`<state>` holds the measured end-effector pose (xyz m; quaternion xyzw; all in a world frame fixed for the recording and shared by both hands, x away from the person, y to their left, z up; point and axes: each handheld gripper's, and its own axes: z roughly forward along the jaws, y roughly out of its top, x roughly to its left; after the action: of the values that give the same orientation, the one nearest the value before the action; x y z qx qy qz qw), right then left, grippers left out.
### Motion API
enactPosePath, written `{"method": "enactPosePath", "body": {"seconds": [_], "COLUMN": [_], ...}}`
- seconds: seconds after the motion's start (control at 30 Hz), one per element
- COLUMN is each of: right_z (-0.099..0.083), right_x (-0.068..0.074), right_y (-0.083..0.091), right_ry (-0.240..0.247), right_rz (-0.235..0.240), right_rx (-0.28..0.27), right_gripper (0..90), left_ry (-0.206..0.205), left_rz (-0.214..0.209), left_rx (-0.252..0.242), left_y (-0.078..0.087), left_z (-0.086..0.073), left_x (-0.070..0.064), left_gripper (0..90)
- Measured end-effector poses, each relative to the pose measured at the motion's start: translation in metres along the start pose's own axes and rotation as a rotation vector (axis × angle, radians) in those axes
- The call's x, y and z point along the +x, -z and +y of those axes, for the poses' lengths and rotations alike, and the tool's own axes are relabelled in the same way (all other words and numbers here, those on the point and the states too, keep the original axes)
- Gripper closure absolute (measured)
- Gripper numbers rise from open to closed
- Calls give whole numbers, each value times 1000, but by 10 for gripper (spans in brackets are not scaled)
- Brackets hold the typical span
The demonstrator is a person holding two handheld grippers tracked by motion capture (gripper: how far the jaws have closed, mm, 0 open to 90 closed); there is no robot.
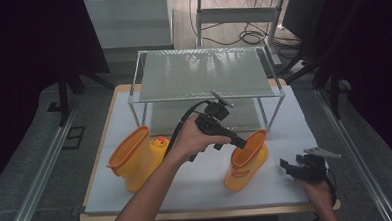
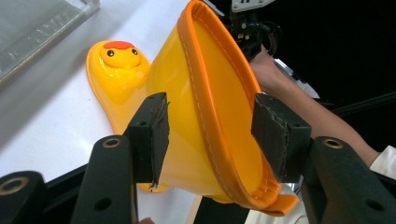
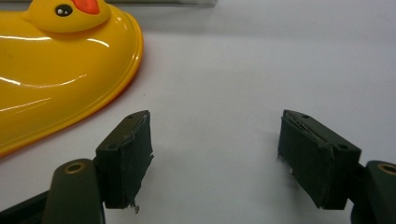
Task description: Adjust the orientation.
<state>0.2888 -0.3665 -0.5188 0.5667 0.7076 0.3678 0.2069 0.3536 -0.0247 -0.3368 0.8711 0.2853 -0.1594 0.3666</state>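
Nearest us, our right gripper (image 1: pixel 292 167) rested low on the bench (image 1: pixel 197 183), fingers (image 3: pixel 126 158) spread over bare white surface, with a boot toe just beside them. Farther in, our left gripper (image 1: pixel 239 142) reached across to the right boot (image 1: pixel 245 159), which stood upright on the bench, its fingers (image 2: pixel 152 135) spread astride the orange rim, one outside the shaft, one inside, not yet pinching. We judged this the grasping step; next we needed to close on the rim and lift. The left boot (image 1: pixel 136 157) stood beyond, before the rack (image 1: pixel 202 72).
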Motion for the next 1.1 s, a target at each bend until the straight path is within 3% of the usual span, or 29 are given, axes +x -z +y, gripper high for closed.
{"method": "enactPosePath", "body": {"seconds": [0.47,0.9,1.1], "right_z": [0,0,0], "right_x": [0,0,-1], "right_y": [0,0,0], "right_ry": [-3,-3,-7], "right_rz": [3,3,4], "right_rx": [-1,-3,-4], "right_gripper": [261,262,263], "left_ry": [-4,-3,2], "left_rz": [85,142,134], "left_rx": [105,173,187], "left_y": [-27,-47,-52], "left_z": [16,19,19], "left_x": [0,3,4], "left_gripper": [486,525,634]}}
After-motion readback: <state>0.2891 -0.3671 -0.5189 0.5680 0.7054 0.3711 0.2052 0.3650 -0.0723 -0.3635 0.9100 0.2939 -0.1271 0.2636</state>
